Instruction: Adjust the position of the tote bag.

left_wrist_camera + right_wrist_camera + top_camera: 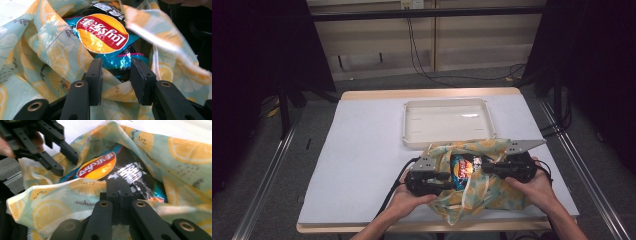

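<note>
With right gripper [119,195] pinched tight on the lemon-print bag [492,192] rim at lower centre, ease left gripper [115,75], jaws spread, around the chip packet [105,37] inside, gripping foil only.

chip packet [102,35]: glossy foil | bag [37,50]: matt printed cloth | tray [412,127]: smooth plastic

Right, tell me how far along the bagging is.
Done: the chip bag already sits inside the lemon-print cloth bag, its logo showing through the mouth. In hand: the right gripper is shut at the bag's rim, though I cannot tell if it pinches cloth; the left gripper stands open at the mouth. Probably left: closing the bag. The tray is empty.
</note>
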A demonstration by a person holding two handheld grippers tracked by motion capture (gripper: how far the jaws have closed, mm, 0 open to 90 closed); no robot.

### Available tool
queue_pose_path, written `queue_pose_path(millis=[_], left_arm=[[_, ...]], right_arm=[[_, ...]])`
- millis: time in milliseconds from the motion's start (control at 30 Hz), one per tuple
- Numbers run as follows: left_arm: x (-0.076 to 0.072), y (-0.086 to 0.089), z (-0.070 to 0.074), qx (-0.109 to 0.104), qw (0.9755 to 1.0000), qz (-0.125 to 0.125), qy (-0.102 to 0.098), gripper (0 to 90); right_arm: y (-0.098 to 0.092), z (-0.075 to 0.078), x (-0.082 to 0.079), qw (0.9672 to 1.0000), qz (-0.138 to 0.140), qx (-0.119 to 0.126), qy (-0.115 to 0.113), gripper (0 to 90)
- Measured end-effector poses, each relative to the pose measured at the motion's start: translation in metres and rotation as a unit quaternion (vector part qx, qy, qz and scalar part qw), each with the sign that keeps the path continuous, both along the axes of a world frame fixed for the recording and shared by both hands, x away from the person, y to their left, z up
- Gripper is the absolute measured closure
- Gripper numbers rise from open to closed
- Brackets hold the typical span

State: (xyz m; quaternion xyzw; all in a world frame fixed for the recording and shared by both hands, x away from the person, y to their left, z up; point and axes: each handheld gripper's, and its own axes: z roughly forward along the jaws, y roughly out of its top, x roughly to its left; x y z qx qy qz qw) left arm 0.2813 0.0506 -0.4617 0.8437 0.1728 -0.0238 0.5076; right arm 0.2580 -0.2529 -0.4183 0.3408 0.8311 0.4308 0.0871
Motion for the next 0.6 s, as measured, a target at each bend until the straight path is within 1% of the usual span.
queue_pose_path(millis=[33,67,133,167,200,233,267,333,367,400,433,467,500,533,567,600], left_arm=[[0.000,0.000,0.000,0.001,1.0000,0.001,0.000,61.4],[0.000,0.001,0.000,0.000,1.0000,0.002,0.000,61.4],[0.000,0.001,0.001,0.003,1.0000,0.002,-0.002,60.9],[0.000,0.001,0.001,0.004,1.0000,0.002,-0.002,60.6],[0.000,0.001,0.000,0.001,1.0000,0.003,0.001,60.2],[0.000,0.001,0.000,0.001,1.0000,0.003,0.001,59.9],[0.001,0.001,0.000,0.002,1.0000,0.003,0.000,59.6],[0.000,0.000,0.000,0.003,1.0000,0.005,-0.001,59.1],[0.000,0.000,-0.001,0.004,1.0000,0.004,0.001,59.1],[0.000,0.000,-0.001,0.006,1.0000,0.003,0.000,58.8],[0.000,0.000,-0.001,0.008,1.0000,0.003,-0.001,58.8],[0.000,-0.001,-0.002,0.005,1.0000,0.006,0.002,58.6],[0.000,-0.001,-0.002,0.010,0.9999,0.004,0.000,58.3],[0.000,-0.002,-0.002,0.011,0.9999,0.005,0.000,58.0],[0.000,-0.002,-0.003,0.011,0.9999,0.004,-0.001,57.6],[0.000,-0.001,-0.003,0.016,0.9999,0.003,-0.002,57.5]], right_arm=[[-0.004,0.003,-0.008,0.9999,0.001,0.012,-0.004,90.0],[-0.004,0.003,-0.008,0.9999,0.001,0.012,-0.004,90.0],[-0.009,0.007,-0.018,0.9997,0.000,0.025,-0.009,90.0],[-0.013,0.009,-0.031,0.9995,-0.002,0.029,-0.015,90.0],[-0.015,0.009,-0.037,0.9994,-0.005,0.030,-0.018,90.0],[-0.015,0.009,-0.037,0.9994,-0.005,0.030,-0.018,90.0],[-0.021,0.008,-0.052,0.9992,-0.008,0.032,-0.021,90.0],[-0.027,0.007,-0.062,0.9991,-0.014,0.032,-0.022,90.0],[-0.027,0.007,-0.062,0.9991,-0.014,0.032,-0.022,90.0],[-0.036,0.004,-0.072,0.9990,-0.023,0.032,-0.023,90.0],[-0.036,0.004,-0.072,0.9990,-0.023,0.032,-0.023,90.0],[-0.041,0.002,-0.077,0.9988,-0.029,0.033,-0.021,90.0],[-0.046,0.001,-0.080,0.9988,-0.031,0.033,-0.020,90.0],[-0.051,-0.002,-0.085,0.9987,-0.037,0.030,-0.021,90.0],[-0.056,-0.005,-0.090,0.9986,-0.043,0.024,-0.018,90.0],[-0.059,-0.008,-0.092,0.9987,-0.046,0.019,-0.013,90.0]])
